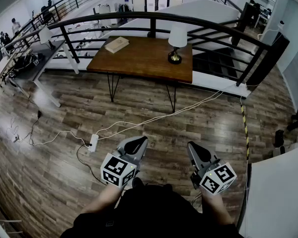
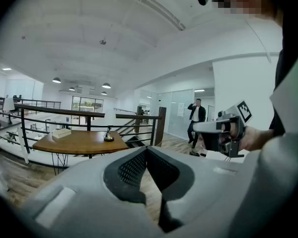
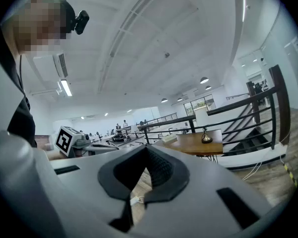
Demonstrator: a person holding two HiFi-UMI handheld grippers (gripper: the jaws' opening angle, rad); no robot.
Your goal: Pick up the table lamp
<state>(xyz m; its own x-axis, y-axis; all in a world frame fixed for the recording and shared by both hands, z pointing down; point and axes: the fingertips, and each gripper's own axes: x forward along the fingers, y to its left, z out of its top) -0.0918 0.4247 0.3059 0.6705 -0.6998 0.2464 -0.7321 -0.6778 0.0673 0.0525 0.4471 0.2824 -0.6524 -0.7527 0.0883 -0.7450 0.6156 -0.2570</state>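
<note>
"What's on your feed besides the job?"

"I see a wooden table (image 1: 139,58) standing against a black railing (image 1: 154,19), with a pale book or flat box (image 1: 116,44) near its left end. A grey desk (image 1: 37,66) sits further left."

"And the floor?"

"I see planks, with a white power strip (image 1: 94,142) lying on them. A white cable (image 1: 159,117) runs from it to the right. In the left gripper view, a person (image 2: 195,118) stands far off."

Bright and even throughout, lit by ceiling lamps (image 2: 56,80) and by daylight from the far windows (image 2: 87,104). Only a faint, soft shadow on the floor (image 1: 139,95) under the table (image 1: 144,58). Strong fisheye bending at the edges, with black corners in both gripper views. Blurred in the near foreground there, sharper further away.
</note>
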